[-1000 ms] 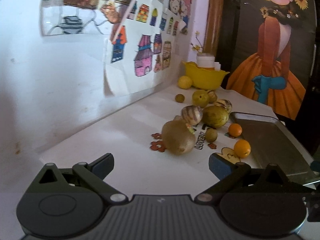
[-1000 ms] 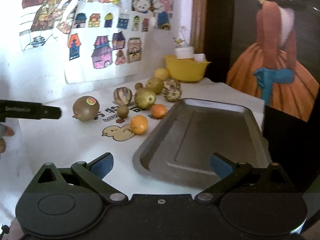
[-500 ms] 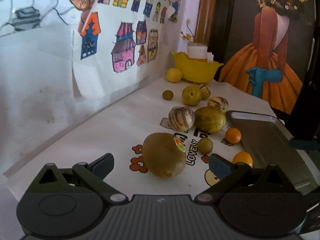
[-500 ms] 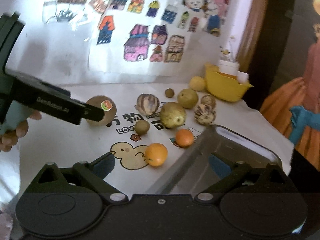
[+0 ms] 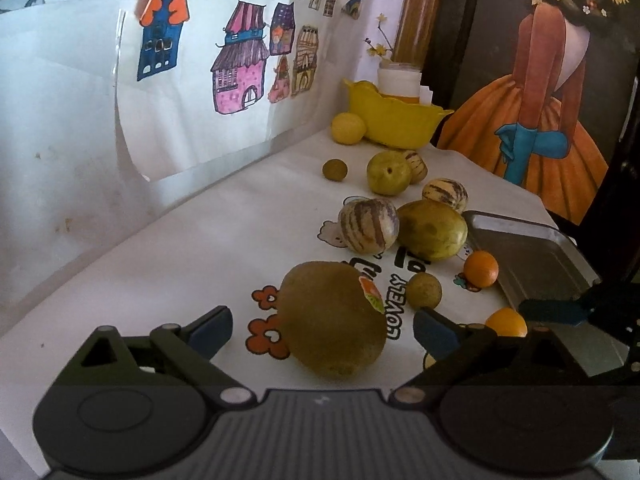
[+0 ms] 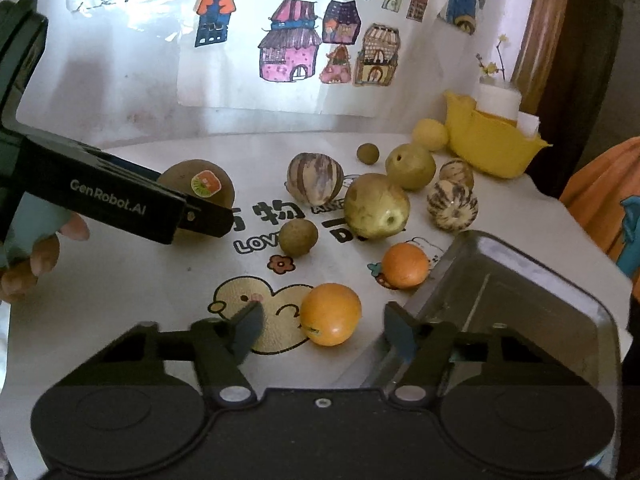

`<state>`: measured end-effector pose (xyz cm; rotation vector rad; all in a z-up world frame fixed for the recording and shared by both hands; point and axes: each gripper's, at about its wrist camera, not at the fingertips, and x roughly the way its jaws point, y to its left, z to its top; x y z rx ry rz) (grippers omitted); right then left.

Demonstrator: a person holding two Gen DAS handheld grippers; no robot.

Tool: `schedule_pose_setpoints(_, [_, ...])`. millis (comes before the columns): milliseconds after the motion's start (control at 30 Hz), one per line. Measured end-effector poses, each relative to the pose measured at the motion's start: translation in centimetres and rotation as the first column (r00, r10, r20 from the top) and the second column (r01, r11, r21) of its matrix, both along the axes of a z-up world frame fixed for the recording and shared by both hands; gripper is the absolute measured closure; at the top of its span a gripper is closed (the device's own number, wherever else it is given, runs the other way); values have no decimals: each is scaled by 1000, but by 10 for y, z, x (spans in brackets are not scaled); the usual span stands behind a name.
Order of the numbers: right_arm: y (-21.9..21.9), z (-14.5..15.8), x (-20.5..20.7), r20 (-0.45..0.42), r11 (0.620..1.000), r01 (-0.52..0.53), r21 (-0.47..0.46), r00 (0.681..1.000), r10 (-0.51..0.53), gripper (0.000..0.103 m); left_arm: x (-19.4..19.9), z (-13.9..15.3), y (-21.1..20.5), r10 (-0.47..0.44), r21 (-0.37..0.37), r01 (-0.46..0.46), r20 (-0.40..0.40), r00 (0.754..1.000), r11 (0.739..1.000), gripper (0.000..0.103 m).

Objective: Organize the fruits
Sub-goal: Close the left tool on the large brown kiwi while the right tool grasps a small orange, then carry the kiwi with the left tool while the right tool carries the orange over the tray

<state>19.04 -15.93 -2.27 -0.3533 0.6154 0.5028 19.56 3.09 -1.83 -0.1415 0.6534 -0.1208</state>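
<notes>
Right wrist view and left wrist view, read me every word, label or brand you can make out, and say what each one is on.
"GenRobot.AI": on the side of the left claw.
"LOVELY": printed on the tablecloth.
Two large Chinese characters and a cut-off "LOV": on the same cloth; further letters are hidden behind fruit.
Sticker on the brown fruit: a picture only, any text too small to read.

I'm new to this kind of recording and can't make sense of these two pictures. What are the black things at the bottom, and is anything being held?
They are hand-held tongs, one per hand, each with a camera looking along its fingers. The left tongs straddle a big brown round fruit with a sticker, jaws wide, just closing slightly, not touching. The right tongs have been closing around a small orange fruit, not yet pressing it. More fruit lies loose on the white printed tablecloth, beside an empty grey metal tray. Nothing is held.
</notes>
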Motion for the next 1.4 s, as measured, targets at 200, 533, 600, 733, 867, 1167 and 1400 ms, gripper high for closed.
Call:
schedule_pose_setpoints(200, [1,-1,3,1,1000,4,16,1000,-4,58,2,-2,-4,-17,6,17,-1,1000,1000,20])
schedule_pose_setpoints(533, [0,-3,4,12,1000,26,9,1000,-26,64,6,-3,-10,-39,51,39,5,999,998,43])
schedule_pose_setpoints(600, [3,-4,2,40,999,26,-23,999,-25,66,6,-3,-10,-40,54,39,9,999,998,43])
schedule_pose_setpoints(733, [4,-5,1,52,999,19,-38,998,-17,68,5,-3,-10,-39,59,39,8,999,997,44])
schedule_pose_setpoints(867, [3,-5,2,48,999,19,-30,999,-18,68,3,-2,-9,-40,44,40,0,999,998,44])
schedule_pose_setpoints(1167, [-2,-3,-14,36,1000,3,19,999,-3,68,-5,0,-13,-80,-40,80,-10,997,996,44])
schedule_pose_setpoints(1400, [-18,5,-42,38,997,22,78,999,-25,68,-15,9,-20,-107,-85,107,2,994,991,44])
